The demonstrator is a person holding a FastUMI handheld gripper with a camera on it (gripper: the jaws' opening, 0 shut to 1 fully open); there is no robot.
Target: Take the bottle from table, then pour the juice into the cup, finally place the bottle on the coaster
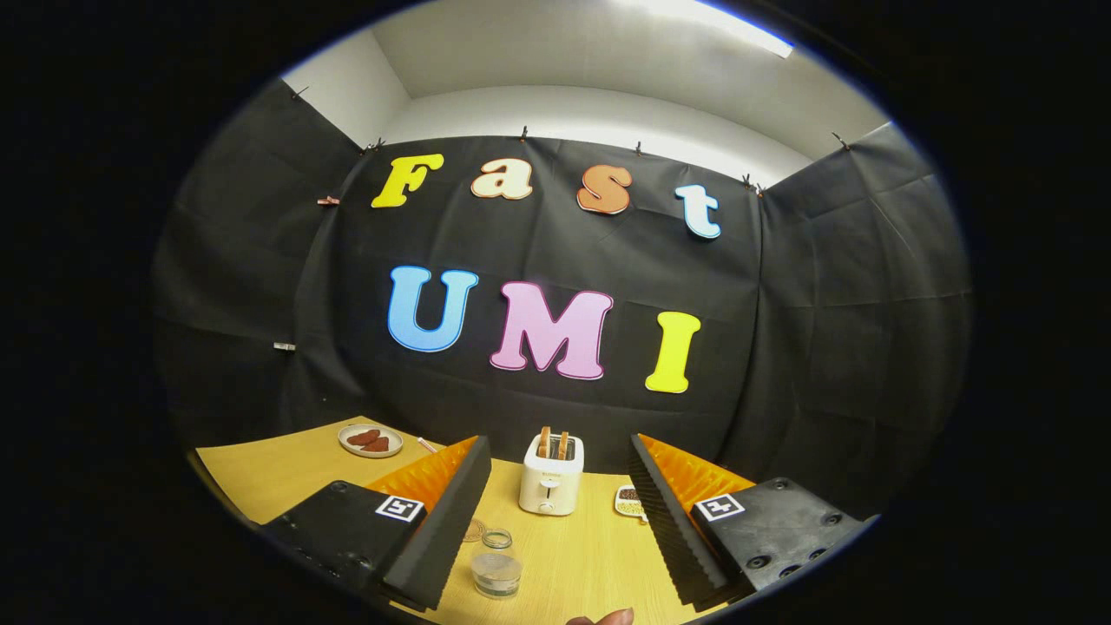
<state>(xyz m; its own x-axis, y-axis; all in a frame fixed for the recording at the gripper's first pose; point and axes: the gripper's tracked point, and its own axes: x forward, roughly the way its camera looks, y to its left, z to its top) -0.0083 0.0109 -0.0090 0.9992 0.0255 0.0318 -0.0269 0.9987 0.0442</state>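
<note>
With fingers spread wide and nothing between them, gripper [555,512] hangs above wooden table [278,477]. Gripper view: small clear glass bottle/jar [497,564] stands on table between the fingers, nearer left one. Coaster [474,529] sits just behind it, partly hidden by left finger. White toaster [551,475] w/ two slices stands beyond fingers. Plate [371,440] w/ reddish food far left; small dish [628,500] beside right finger. Fingertip [608,618] shows at bottom.
</note>
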